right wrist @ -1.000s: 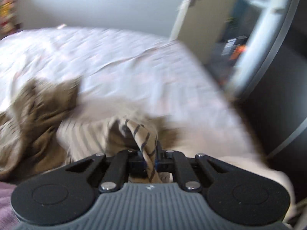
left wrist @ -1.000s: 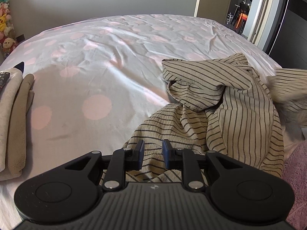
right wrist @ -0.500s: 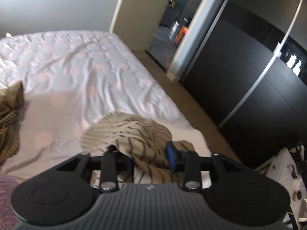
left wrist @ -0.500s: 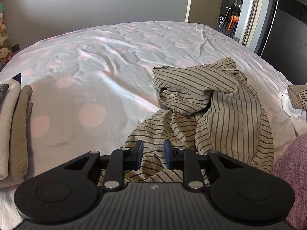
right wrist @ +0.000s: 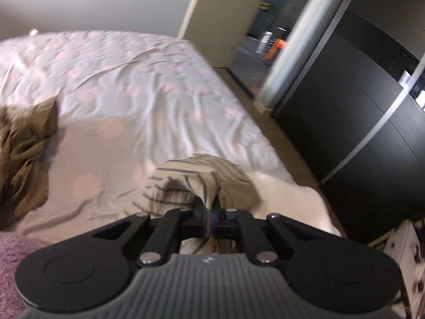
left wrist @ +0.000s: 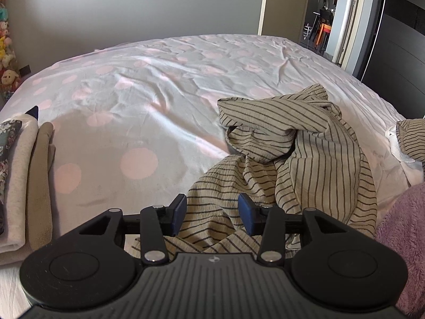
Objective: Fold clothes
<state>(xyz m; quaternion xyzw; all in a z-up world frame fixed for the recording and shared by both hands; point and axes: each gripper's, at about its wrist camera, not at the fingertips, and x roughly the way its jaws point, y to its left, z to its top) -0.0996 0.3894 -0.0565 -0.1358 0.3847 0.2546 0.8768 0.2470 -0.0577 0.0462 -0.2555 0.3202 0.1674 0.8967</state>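
At the far left of my left wrist view I see soft toys stacked against the wall, and below them a pile of folded clothes lying on the near left edge of the bed: a beige layer, a tan layer beside it, and a dark floral piece at the very edge. The bed wears a pale sheet with pink dots, and the stretch between the pile and the middle is bare sheet.

My left gripper hangs low over the near end of the striped shirt, its jaws open with the blue pads apart and striped cloth showing between them; I see no pad pressing the fabric. The shirt is a crumpled beige heap with dark stripes, lying right of centre on the bed and running down to the near edge. To its right, a mauve fleecy blanket fills the near corner, and a second bit of striped cloth lies at the bed's right edge over something white.

In my right wrist view, which is blurred, the shirt heap sits at the left. My right gripper has its jaws closed on a fold of striped cloth at the bed's near right corner. Past it stand the open door and a dark wardrobe.
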